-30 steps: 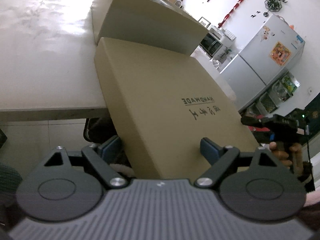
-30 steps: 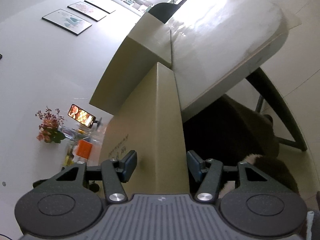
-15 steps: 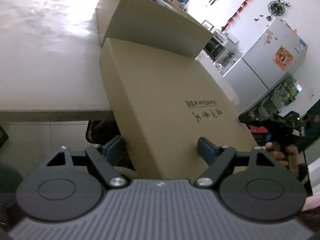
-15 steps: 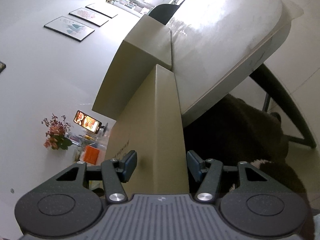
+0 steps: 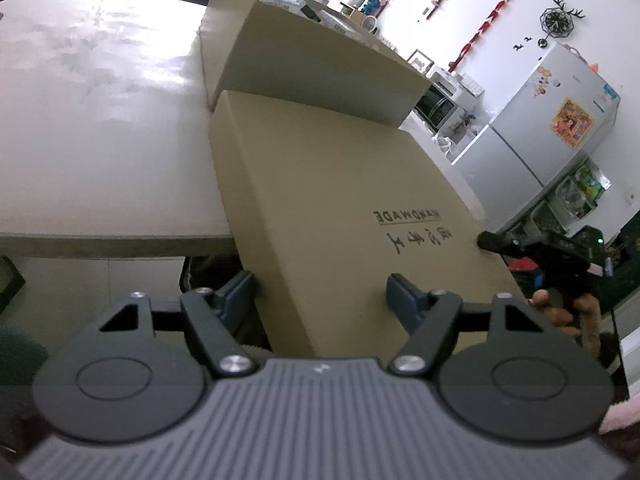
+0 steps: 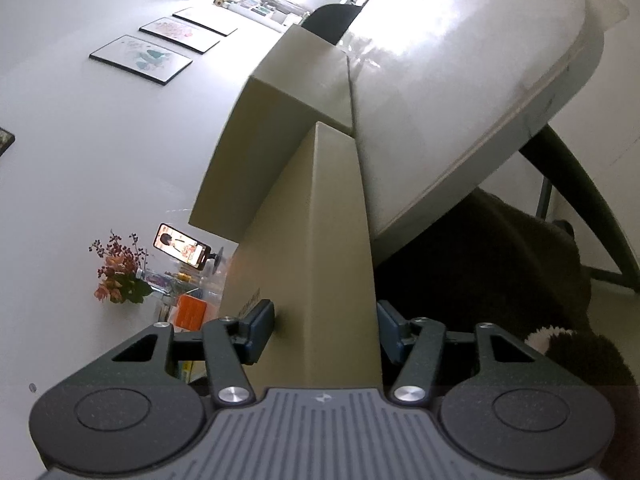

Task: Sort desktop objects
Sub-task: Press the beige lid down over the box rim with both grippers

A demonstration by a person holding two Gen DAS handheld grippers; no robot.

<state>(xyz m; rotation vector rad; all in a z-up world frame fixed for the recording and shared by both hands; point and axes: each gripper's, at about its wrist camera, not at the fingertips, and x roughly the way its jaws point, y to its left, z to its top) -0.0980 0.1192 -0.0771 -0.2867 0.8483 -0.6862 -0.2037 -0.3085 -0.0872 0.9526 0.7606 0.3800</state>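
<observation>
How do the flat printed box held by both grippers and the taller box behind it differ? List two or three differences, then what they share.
1. The flat box carries dark print, including HANDMADE; the taller box shows plain faces.
2. The flat box is thin and wide; the taller box stands clearly higher.
3. The flat box juts out past the edge of the table, with the jaws of the left gripper and right gripper closed on it; the taller box sits wholly on the table, ungripped.

Both are tan cardboard.

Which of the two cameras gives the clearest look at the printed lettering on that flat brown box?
The left wrist view. It looks down on the flat cardboard box, so its broad top face and the HANDMADE lettering read plainly. The right wrist view sees the same box edge-on, mostly its narrow side, with only a dark sliver of print near the gripper.
</observation>
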